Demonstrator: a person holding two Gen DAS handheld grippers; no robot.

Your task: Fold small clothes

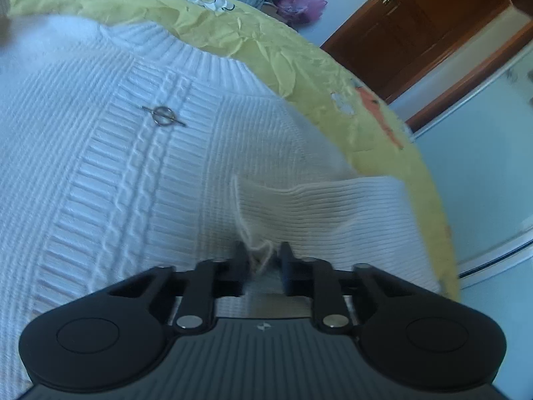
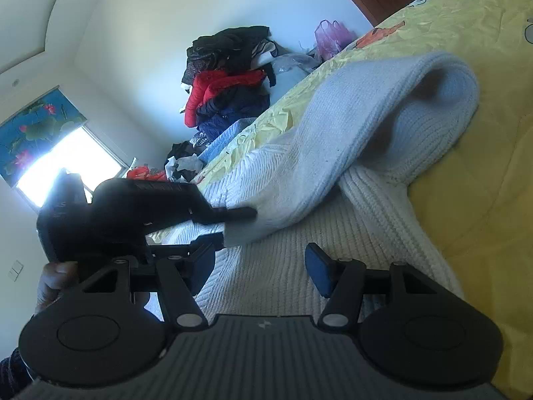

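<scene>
Pinching sleeve cuff [image 1: 319,213] at 6 o'clock, left gripper [image 1: 261,260] is holding knit edge. Right gripper [image 2: 260,270] is hovering spread over white sweater [image 2: 266,266], gripping nothing. Sweater is lying on yellow bedspread [image 2: 473,200]; sleeve [image 2: 366,116] is draping across body toward 2 o'clock, folding barely begun.

No words, brand names or numbers can be read in either view. The one sign is a small pale emblem [image 1: 263,327] moulded on the ribbed black housing behind the fingers, seen also in the right wrist view [image 2: 263,325], its shape too small to make out.
</scene>
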